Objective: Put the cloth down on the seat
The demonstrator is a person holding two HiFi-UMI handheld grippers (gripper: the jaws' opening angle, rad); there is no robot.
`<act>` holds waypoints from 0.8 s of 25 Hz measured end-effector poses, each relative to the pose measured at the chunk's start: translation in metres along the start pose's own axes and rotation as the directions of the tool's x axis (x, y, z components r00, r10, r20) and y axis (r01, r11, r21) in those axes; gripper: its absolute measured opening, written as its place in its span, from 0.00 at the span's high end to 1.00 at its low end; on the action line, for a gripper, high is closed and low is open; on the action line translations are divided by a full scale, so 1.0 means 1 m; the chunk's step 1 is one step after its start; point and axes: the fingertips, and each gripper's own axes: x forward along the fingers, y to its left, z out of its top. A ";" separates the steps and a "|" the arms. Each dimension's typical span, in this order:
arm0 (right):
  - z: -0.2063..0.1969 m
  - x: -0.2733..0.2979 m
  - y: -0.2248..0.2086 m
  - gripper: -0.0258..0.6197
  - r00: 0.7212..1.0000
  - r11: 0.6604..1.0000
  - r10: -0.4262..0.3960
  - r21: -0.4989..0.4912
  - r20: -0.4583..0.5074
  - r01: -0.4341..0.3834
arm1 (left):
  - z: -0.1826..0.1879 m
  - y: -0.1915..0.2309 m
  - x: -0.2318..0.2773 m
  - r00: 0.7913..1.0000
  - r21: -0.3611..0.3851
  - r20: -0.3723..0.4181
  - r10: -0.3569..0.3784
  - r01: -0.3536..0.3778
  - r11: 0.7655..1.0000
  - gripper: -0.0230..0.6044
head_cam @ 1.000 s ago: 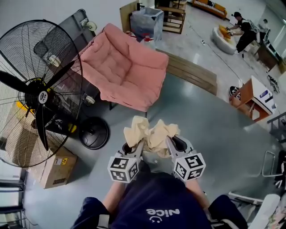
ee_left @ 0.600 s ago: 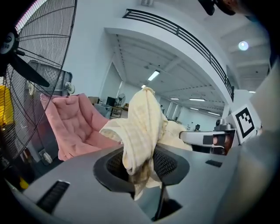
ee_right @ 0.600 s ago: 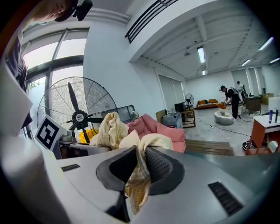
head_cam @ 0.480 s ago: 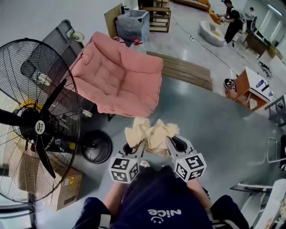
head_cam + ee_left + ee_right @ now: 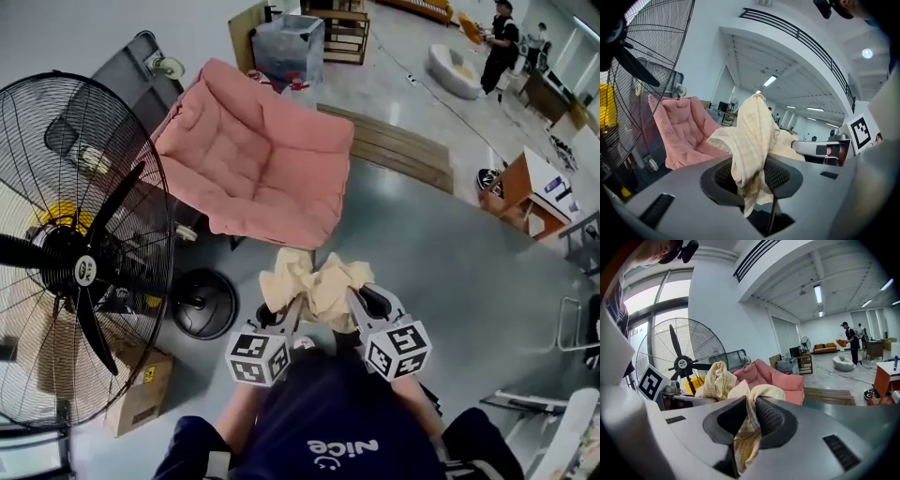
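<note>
A cream cloth (image 5: 314, 281) hangs bunched between my two grippers, just short of the pink padded seat (image 5: 258, 159). My left gripper (image 5: 281, 317) is shut on the cloth's left part, which rises above its jaws in the left gripper view as a folded cloth (image 5: 752, 140). My right gripper (image 5: 354, 307) is shut on the right part; the cloth (image 5: 749, 427) is pinched between its black pads. The pink seat (image 5: 682, 133) shows ahead to the left in the left gripper view, and the seat (image 5: 773, 376) lies straight ahead in the right gripper view.
A large black standing fan (image 5: 80, 253) with a round base (image 5: 202, 302) stands left of the seat. A cardboard box (image 5: 141, 394) sits under it. Wooden boards (image 5: 403, 150) lie behind the seat, a small orange table (image 5: 530, 192) at right, a person (image 5: 502, 37) far back.
Both grippers with the cloth have come closer to the pink seat, whose front edge now lies just beyond the cloth. The grip on the cloth is unchanged.
</note>
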 end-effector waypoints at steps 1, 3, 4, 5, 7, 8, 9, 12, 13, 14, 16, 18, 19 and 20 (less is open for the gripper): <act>0.003 0.005 -0.001 0.82 1.000 1.000 0.008 -0.006 0.003 -0.008 | 0.002 0.004 0.002 1.000 -0.006 0.005 0.010 -0.010 1.000 0.74; 0.009 0.016 -0.005 0.83 1.000 0.999 0.026 -0.021 0.009 -0.026 | 0.007 0.010 0.009 0.999 -0.017 0.013 0.035 -0.034 0.999 0.74; 0.013 0.022 -0.009 0.82 0.999 0.999 0.038 -0.027 0.012 -0.037 | 0.010 0.014 0.013 0.999 -0.023 0.017 0.049 -0.048 0.999 0.74; 0.017 0.030 -0.014 0.83 0.999 0.998 0.052 -0.031 0.014 -0.052 | 0.014 0.017 0.018 0.998 -0.029 0.023 0.064 -0.063 0.998 0.74; 0.027 0.046 -0.025 0.82 0.996 0.996 0.084 -0.036 0.016 -0.083 | 0.022 0.022 0.030 0.995 -0.039 0.036 0.092 -0.091 0.995 0.74; 0.033 0.054 -0.031 0.83 0.995 0.994 0.099 -0.040 0.015 -0.099 | 0.028 0.024 0.038 0.994 -0.042 0.040 0.105 -0.103 0.994 0.74; 0.038 0.061 -0.038 0.83 0.993 0.993 0.114 -0.045 0.012 -0.113 | 0.033 0.025 0.046 0.992 -0.044 0.040 0.116 -0.115 0.992 0.74; 0.053 0.083 -0.060 0.83 0.988 0.987 0.156 -0.049 -0.001 -0.156 | 0.049 0.027 0.073 0.988 -0.045 0.035 0.148 -0.146 0.988 0.74; 0.057 0.091 -0.069 0.82 0.986 0.985 0.169 -0.046 -0.005 -0.169 | 0.055 0.028 0.083 0.987 -0.046 0.034 0.160 -0.158 0.986 0.74; 0.062 0.100 -0.078 0.83 0.983 0.982 0.182 -0.042 -0.009 -0.182 | 0.060 0.031 0.092 0.984 -0.049 0.035 0.173 -0.171 0.984 0.74; 0.072 0.118 -0.095 0.83 0.978 0.978 0.207 -0.037 -0.015 -0.207 | 0.071 0.036 0.112 0.980 -0.061 0.038 0.197 -0.195 0.979 0.74; 0.083 0.134 -0.113 0.82 0.973 0.972 0.231 -0.045 -0.021 -0.232 | 0.080 0.038 0.133 0.976 -0.075 0.043 0.212 -0.209 0.975 0.74; 0.088 0.141 -0.122 0.83 0.970 0.969 0.242 -0.050 -0.025 -0.243 | 0.084 0.038 0.144 0.975 -0.081 0.044 0.216 -0.212 0.974 0.74; 0.093 0.147 -0.131 0.83 0.967 0.966 0.251 -0.054 -0.029 -0.253 | 0.088 0.037 0.155 0.974 -0.087 0.045 0.220 -0.216 0.973 0.74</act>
